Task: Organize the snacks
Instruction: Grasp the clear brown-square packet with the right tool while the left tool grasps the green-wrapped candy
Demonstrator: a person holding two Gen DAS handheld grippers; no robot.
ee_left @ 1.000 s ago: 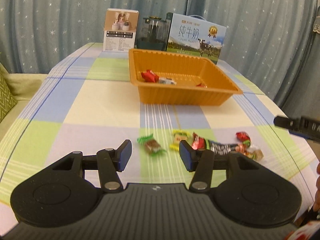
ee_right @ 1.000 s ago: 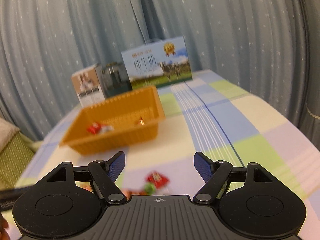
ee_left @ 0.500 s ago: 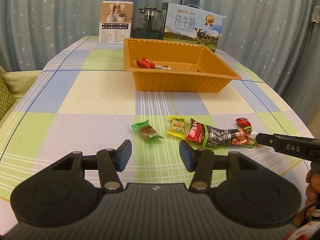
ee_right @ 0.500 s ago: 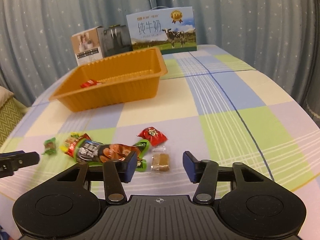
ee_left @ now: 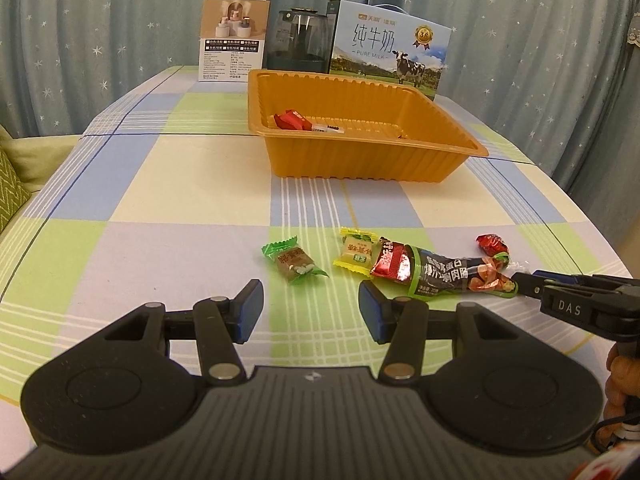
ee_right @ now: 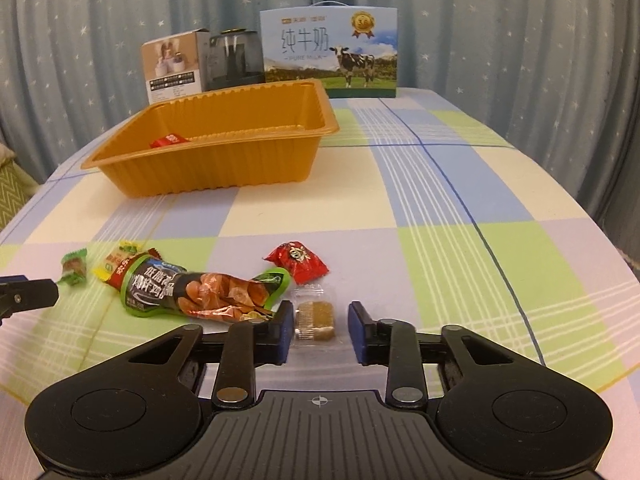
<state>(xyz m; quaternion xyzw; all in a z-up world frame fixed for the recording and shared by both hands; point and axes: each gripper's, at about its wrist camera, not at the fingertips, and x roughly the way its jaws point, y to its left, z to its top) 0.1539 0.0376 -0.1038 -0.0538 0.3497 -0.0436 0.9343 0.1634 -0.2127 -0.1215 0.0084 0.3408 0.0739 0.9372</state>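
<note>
checked tablecloth [ee_right: 460,208]: both jaws wide, sausage pack [ee_right: 200,290] beside clear-wrapped biscuit [ee_right: 315,317].

Five snacks [ee_right: 200,294] are lying in a row on the table [ee_right: 460,200], before the tray [ee_right: 224,168]. Three boxes [ee_left: 390,50] are standing behind it

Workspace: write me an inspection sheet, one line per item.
Surface: table under a checked cloth, flat.
Job's things: orange tray holds a red packet and a few more pieces; on the cloth lie a sausage pack, red candy, clear-wrapped biscuit, yellow candy and green candy.
Clutter: milk carton, small box and dark jar behind the tray.
Grippers: left tongs open, nothing between them; right tongs open around the biscuit.
Cables: nothing seen.
Surroundings: star-print curtain.
</note>
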